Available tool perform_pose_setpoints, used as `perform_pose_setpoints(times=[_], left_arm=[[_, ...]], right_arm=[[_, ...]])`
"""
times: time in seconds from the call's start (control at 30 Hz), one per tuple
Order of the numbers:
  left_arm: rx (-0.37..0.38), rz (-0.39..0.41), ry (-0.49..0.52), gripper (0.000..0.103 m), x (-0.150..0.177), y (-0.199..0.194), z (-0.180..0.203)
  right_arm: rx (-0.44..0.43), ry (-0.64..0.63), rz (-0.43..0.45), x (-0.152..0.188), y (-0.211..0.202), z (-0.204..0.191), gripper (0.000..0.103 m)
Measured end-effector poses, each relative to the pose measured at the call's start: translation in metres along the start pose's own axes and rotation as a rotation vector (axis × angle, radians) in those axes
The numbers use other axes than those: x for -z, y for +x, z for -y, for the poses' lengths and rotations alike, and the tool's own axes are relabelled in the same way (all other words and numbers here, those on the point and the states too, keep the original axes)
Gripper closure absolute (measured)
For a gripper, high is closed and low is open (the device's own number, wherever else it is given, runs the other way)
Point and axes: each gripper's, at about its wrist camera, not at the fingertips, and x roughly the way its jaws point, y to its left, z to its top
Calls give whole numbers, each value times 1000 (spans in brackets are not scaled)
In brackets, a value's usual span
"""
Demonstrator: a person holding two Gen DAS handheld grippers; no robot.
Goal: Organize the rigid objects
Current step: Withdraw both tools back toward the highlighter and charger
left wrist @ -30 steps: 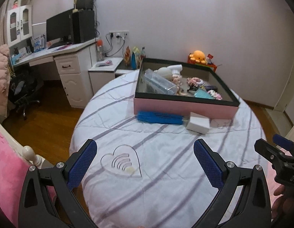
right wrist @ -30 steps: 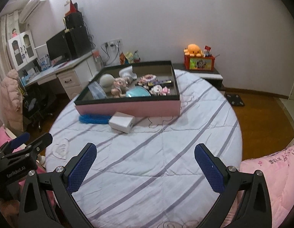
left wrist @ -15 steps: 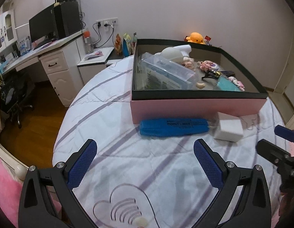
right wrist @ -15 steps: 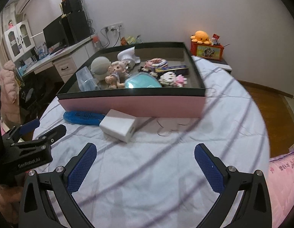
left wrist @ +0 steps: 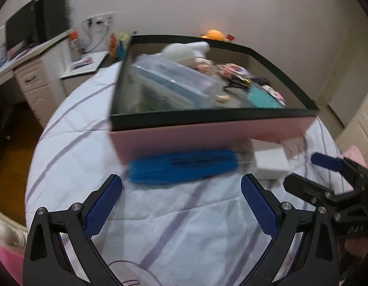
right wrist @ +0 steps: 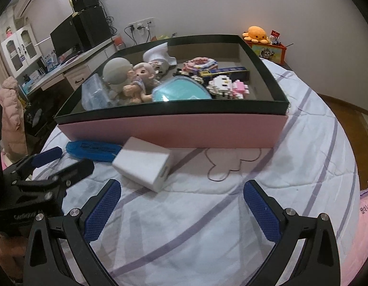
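Observation:
A pink box with a dark rim (left wrist: 207,138) (right wrist: 172,128) stands on the round bed, holding several toys, a clear plastic case (left wrist: 174,81) and a teal pouch (right wrist: 181,93). In front of it lie a flat blue case (left wrist: 184,166) (right wrist: 93,150) and a white block (right wrist: 143,164) (left wrist: 272,164). My left gripper (left wrist: 181,205) is open and empty, just short of the blue case. My right gripper (right wrist: 181,207) is open and empty, just short of the white block. Each gripper shows at the edge of the other's view.
The bed has a white quilt with purple stripes (right wrist: 231,214). A desk with a monitor and speakers (right wrist: 72,35) stands far left, a nightstand with an orange plush (right wrist: 256,33) behind the box. Wooden floor lies around the bed.
Both grippers have moved forward toward the box. The blue case and the white block now lie close in front of the open fingers. The left view is blurred by motion.

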Motion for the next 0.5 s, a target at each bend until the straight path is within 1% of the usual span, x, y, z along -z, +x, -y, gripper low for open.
perform_pose_setpoints(times=[0.07, 0.17, 0.2, 0.27, 0.37, 0.4, 0.43, 0.5], left_arm=[[1, 9, 23, 3, -1, 1, 3], [-22, 19, 22, 4, -5, 2, 1], [-20, 12, 23, 4, -7, 4, 0], [10, -7, 27, 8, -7, 7, 0], [27, -17, 58, 12, -5, 8, 5], [25, -18, 64, 15, -4, 7, 6], [22, -19, 68, 20, -4, 8, 7], [42, -24, 72, 27, -4, 7, 8]], right_arm=[[-1, 5, -2, 0, 0, 3, 0], [-2, 7, -3, 1, -1, 5, 0], [-3, 8, -3, 2, -2, 6, 0], [-6, 6, -5, 2, -2, 6, 0], [-12, 3, -3, 0, 1, 5, 0], [-14, -1, -3, -1, 3, 5, 0], [-14, -4, -3, -3, 4, 4, 0], [-19, -14, -4, -6, 8, 2, 0]])
